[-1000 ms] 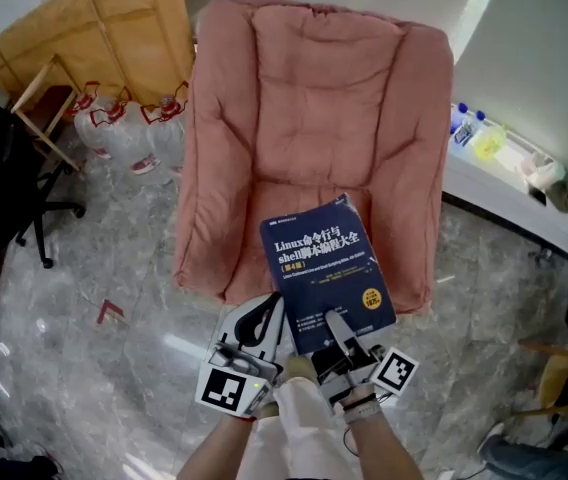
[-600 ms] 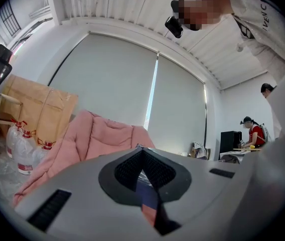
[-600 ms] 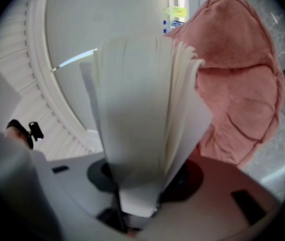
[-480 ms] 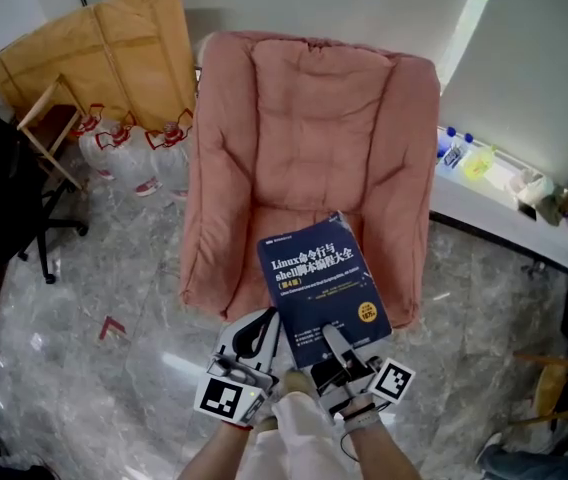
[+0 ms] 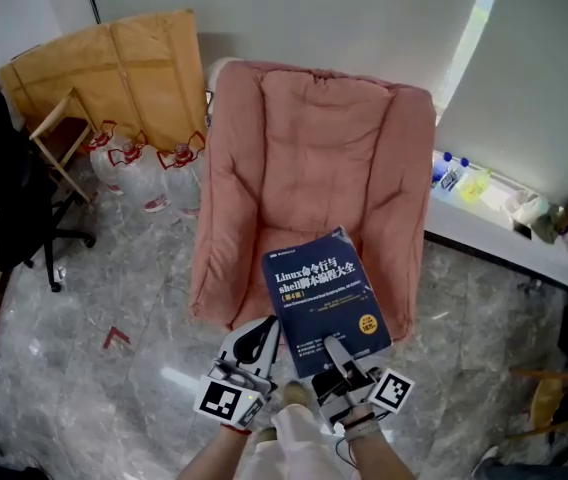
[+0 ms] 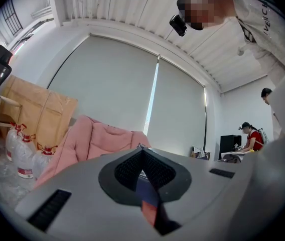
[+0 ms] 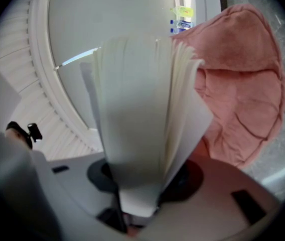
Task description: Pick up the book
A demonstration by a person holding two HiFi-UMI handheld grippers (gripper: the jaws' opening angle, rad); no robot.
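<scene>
A thick blue book (image 5: 322, 286) with white print is held up over the front of a pink armchair (image 5: 314, 158). My right gripper (image 5: 341, 356) grips its near edge; in the right gripper view the fanned white pages (image 7: 137, 109) rise straight out of the jaws of the right gripper (image 7: 137, 197), which are shut on them. My left gripper (image 5: 262, 336) sits at the book's near left corner. In the left gripper view the dark pads of the left gripper (image 6: 143, 182) meet on a thin blue and red sliver (image 6: 147, 200), which looks like the cover edge.
Large water bottles (image 5: 154, 173) stand left of the armchair, with flat cardboard (image 5: 114, 68) and a wooden frame (image 5: 54, 138) behind. A black office chair (image 5: 14, 198) is at far left. A white ledge (image 5: 494, 213) with small bottles runs along the right. Marble floor lies below.
Both grippers and the book have risen together above the armchair's seat. The grip on the book looks unchanged.
</scene>
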